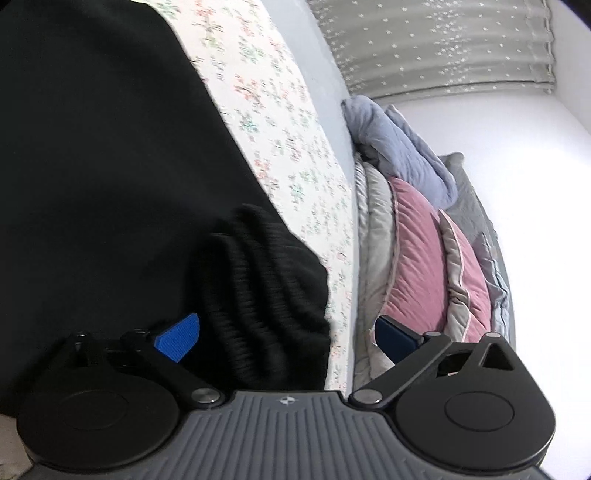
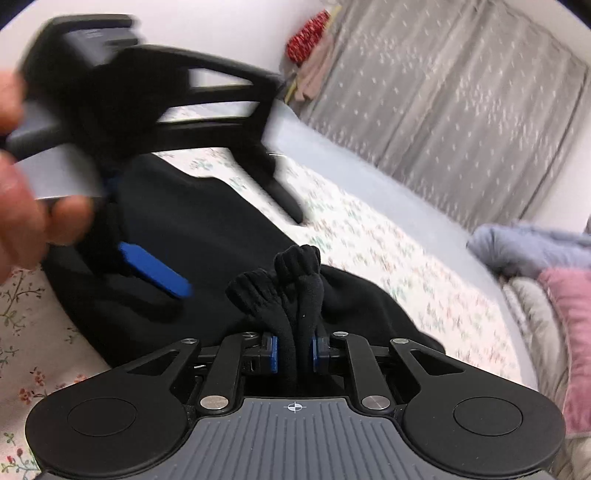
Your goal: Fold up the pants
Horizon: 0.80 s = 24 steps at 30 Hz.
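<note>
Black pants [image 1: 110,166] lie spread on a floral bedsheet [image 1: 266,122]. My left gripper [image 1: 284,338] is open wide, and a ribbed black cuff [image 1: 258,291] of the pants lies between its blue pads without either pad touching it. In the right wrist view my right gripper [image 2: 295,352] is shut on a bunched ribbed cuff [image 2: 295,273] of the pants [image 2: 207,221], which sticks up past the blue pads. The left gripper [image 2: 221,240] shows there blurred at the upper left, held by a person's hand [image 2: 22,214] and hovering open over the pants.
Pink and grey pillows [image 1: 417,251] and a folded blue blanket [image 1: 399,147] are stacked along the bed's far side against a white wall. A grey star-patterned curtain [image 2: 443,103] hangs behind. Clothes and something red [image 2: 308,33] hang beside the curtain.
</note>
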Each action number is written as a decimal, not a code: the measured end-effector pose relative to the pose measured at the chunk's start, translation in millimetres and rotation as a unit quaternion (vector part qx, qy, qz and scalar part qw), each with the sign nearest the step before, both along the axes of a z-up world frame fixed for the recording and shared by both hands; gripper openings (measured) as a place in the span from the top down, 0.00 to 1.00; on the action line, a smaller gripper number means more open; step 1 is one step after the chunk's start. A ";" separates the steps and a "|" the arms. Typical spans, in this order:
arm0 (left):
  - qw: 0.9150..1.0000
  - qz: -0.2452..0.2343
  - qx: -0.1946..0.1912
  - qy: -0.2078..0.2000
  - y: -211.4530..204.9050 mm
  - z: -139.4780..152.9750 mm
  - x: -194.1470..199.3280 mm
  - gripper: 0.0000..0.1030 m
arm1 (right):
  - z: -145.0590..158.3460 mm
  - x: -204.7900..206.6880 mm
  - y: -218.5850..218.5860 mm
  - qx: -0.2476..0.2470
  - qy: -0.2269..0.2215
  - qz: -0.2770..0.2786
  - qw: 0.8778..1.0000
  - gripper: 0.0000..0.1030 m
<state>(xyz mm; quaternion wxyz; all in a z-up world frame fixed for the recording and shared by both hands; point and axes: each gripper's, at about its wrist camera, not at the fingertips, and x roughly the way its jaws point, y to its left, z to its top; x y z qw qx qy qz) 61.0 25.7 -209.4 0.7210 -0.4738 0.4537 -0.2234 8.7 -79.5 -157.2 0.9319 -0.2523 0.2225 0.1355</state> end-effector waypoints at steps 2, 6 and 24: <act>1.000 -0.005 0.018 0.001 -3.5 1.1 3.0 0.00 | -1.5 -3.9 8.5 -0.015 -0.004 0.012 1.000 0.86; 1.000 -0.003 0.020 0.007 -3.5 -3.1 6.0 0.00 | -10.8 -3.3 18.4 -0.046 -0.018 0.017 0.999 0.86; 0.999 -0.002 0.047 0.027 -5.4 -6.0 19.3 0.14 | -14.2 -26.8 29.0 -0.073 -0.058 0.013 0.996 0.86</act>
